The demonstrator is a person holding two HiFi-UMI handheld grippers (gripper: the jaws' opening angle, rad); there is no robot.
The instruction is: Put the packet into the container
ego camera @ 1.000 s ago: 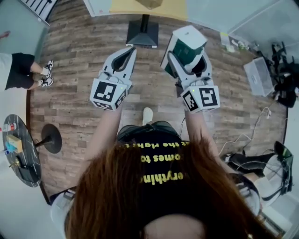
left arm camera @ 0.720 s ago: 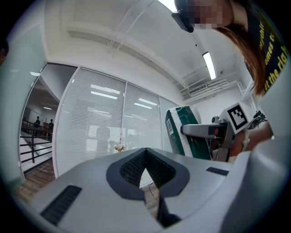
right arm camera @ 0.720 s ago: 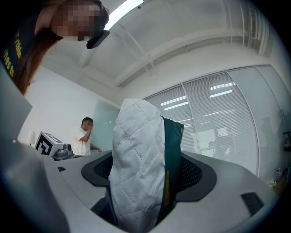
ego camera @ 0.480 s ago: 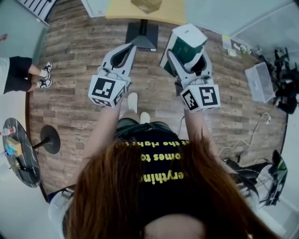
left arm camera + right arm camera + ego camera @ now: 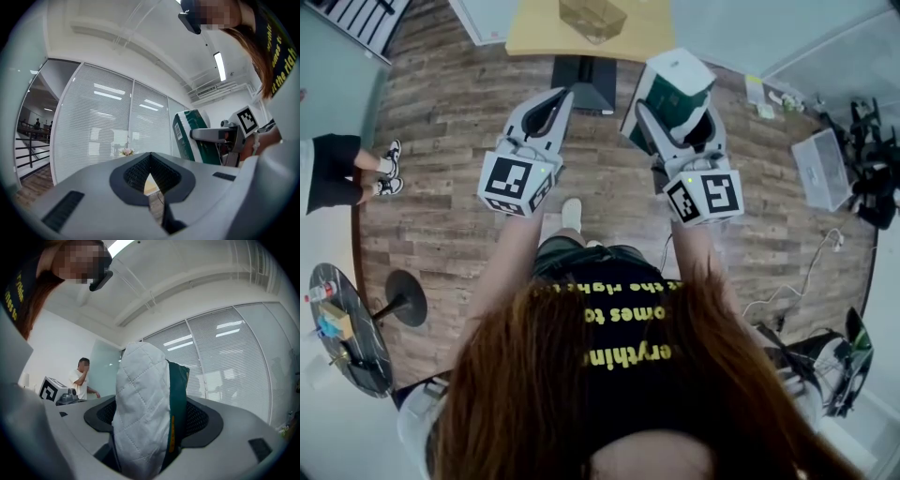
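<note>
The right gripper (image 5: 675, 114) is clamped on a green and white quilted packet (image 5: 140, 399), which stands upright between its jaws, held in the air. To its left, the left gripper (image 5: 560, 97) has its jaws pressed together with nothing between them. Both point away from the person, above a wooden floor (image 5: 459, 103). Farther off, a clear container (image 5: 592, 17) sits on a yellow table (image 5: 534, 36), well apart from the packet. At far left another person's legs (image 5: 342, 169) show.
</note>
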